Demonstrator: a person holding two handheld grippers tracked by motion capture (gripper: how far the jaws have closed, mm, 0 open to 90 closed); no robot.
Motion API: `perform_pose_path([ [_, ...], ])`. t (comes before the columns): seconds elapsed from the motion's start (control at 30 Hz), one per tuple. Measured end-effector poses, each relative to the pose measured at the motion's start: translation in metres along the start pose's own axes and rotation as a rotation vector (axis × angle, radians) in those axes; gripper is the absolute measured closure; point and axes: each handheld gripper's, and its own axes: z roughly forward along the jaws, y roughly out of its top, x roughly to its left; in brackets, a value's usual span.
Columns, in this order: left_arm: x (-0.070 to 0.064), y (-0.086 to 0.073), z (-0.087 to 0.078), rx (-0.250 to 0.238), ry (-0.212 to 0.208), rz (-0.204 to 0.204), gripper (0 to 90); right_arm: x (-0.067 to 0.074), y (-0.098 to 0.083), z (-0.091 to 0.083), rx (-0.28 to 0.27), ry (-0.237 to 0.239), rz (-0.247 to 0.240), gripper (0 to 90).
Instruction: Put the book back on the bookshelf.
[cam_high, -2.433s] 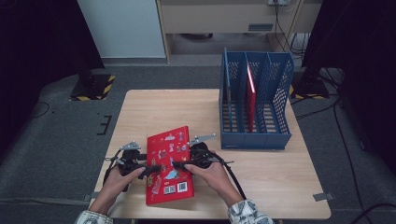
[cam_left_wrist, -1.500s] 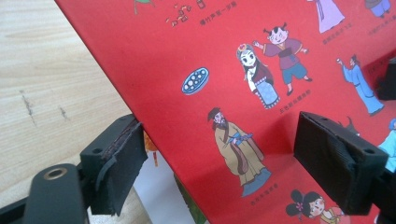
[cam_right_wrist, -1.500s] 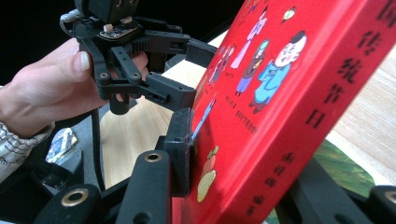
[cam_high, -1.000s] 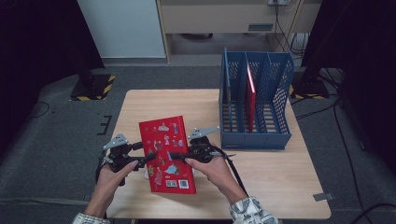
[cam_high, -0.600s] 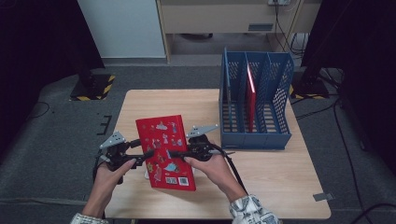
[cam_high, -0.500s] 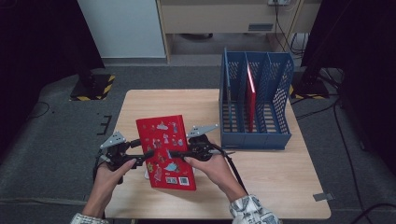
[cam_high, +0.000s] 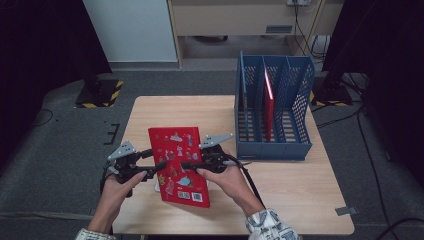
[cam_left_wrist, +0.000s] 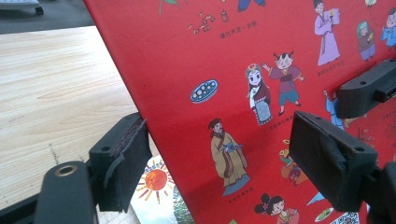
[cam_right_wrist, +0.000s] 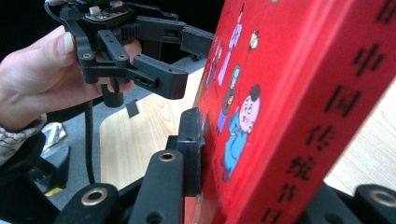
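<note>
Your left gripper (cam_high: 159, 166) sat near the table's 7 o'clock edge, at the left edge of the red hardcover picture book (cam_high: 178, 165); in the left gripper view its jaws stood apart, one pad (cam_left_wrist: 123, 161) just behind the book's edge and the other pad (cam_left_wrist: 334, 163) in front of the cover, neither pressing, after having just closed a little with the book between them. You held that book tilted up off the light wooden table (cam_high: 290, 190), at about 6 o'clock, with another printed sheet (cam_left_wrist: 156, 189) lying beneath it. Your right gripper (cam_high: 189, 164) had its jaws clamped on the book at the spine side, one pad (cam_right_wrist: 191, 154) flat against the cover. At 2 o'clock, well apart, stood the blue perforated plastic file rack (cam_high: 274, 112) holding an upright red book (cam_high: 269, 107).
</note>
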Motion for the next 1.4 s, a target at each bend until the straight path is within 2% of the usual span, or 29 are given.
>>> perform_pose_path([
  [0.27, 0.002, -0.001, -0.001, -0.031, -0.026, -0.001, 15.2, -0.001, 0.001, -0.002, -0.024, 0.003, 0.005, 76.6],
  [0.37, 0.003, -0.004, 0.003, -0.011, -0.033, -0.002, 12.6, -0.002, 0.002, -0.004, -0.045, 0.034, 0.015, 79.0],
  [0.47, 0.003, -0.009, 0.01, 0.012, -0.059, -0.002, 11.6, 0.001, 0.004, -0.003, -0.051, 0.043, -0.004, 79.4],
  [0.57, -0.001, -0.009, 0.011, 0.008, -0.068, 0.019, 17.8, 0.001, 0.005, -0.002, -0.052, 0.043, -0.007, 79.3],
  [0.6, -0.002, -0.007, 0.011, 0.01, -0.059, 0.015, 17.6, 0.001, 0.005, -0.002, -0.054, 0.042, -0.004, 79.4],
  [0.7, 0.001, -0.006, 0.008, -0.002, -0.074, -0.006, 22.0, 0.001, 0.005, -0.003, -0.056, 0.042, -0.012, 79.3],
  [0.77, 0.0, -0.006, 0.006, -0.006, -0.071, -0.005, 25.0, 0.0, 0.006, -0.003, -0.052, 0.038, -0.021, 78.4],
  [0.93, -0.002, -0.003, 0.004, -0.019, -0.058, 0.011, 31.9, -0.001, 0.007, -0.006, -0.04, -0.012, -0.043, 73.5],
  [1.03, -0.005, -0.002, 0.005, -0.025, -0.07, 0.028, 36.7, -0.002, 0.009, -0.011, -0.073, -0.018, -0.046, 71.2],
  [1.17, -0.012, 0.001, 0.009, -0.008, -0.066, 0.07, 37.3, -0.002, 0.01, -0.018, -0.068, -0.013, -0.06, 72.3],
  [1.23, -0.014, 0.001, 0.01, -0.006, -0.064, 0.074, 38.0, -0.004, 0.009, -0.02, -0.062, -0.014, -0.054, 71.3],
  [1.4, -0.016, 0.004, 0.009, 0.006, -0.058, 0.082, 38.3, -0.004, 0.008, -0.021, -0.067, 0.008, -0.056, 75.4],
])
